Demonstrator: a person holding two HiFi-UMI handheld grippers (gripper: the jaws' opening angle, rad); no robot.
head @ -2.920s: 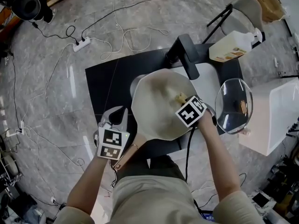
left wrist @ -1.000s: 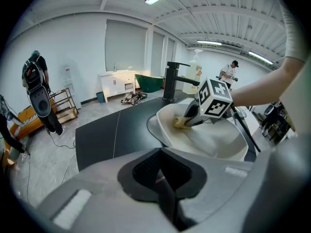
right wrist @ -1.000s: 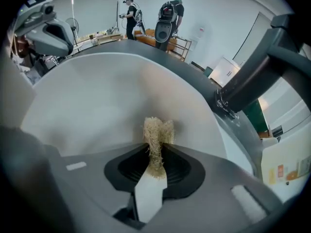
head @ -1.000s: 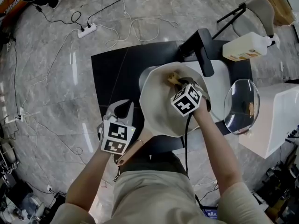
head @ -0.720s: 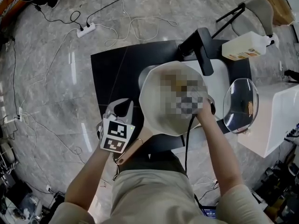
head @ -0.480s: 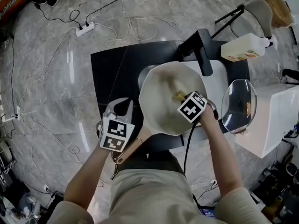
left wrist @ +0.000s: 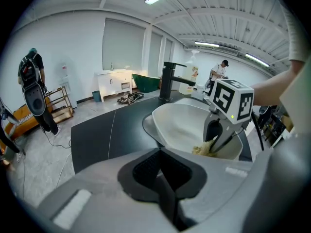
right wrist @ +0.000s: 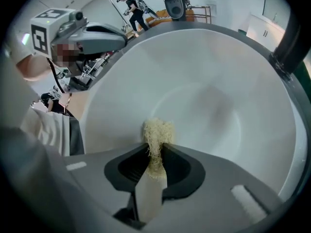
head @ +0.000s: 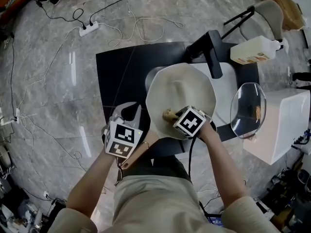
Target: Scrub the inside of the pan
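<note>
A cream pan [head: 182,93] sits over the sink, its wooden handle [head: 141,149] pointing toward me. My right gripper [head: 174,118] is inside the pan near its front-left wall, shut on a beige fibrous scrubber [head: 168,114]. In the right gripper view the scrubber [right wrist: 156,135] presses against the pan's inner surface [right wrist: 209,81]. My left gripper [head: 130,111] hovers just left of the handle, jaws closed together with nothing seen between them. The left gripper view shows the pan [left wrist: 182,123] and scrubber [left wrist: 204,149] ahead of it.
A black faucet [head: 209,50] rises behind the pan over the white sink [head: 228,84]. A glass lid [head: 248,109] lies at the right, a soap bottle [head: 255,50] beyond it. The black counter [head: 121,76] extends left. A power strip [head: 88,30] and cables lie on the floor.
My right gripper has swept the scrubber from the pan's far side to its near-left side by the handle. The left gripper has stayed in place.
</note>
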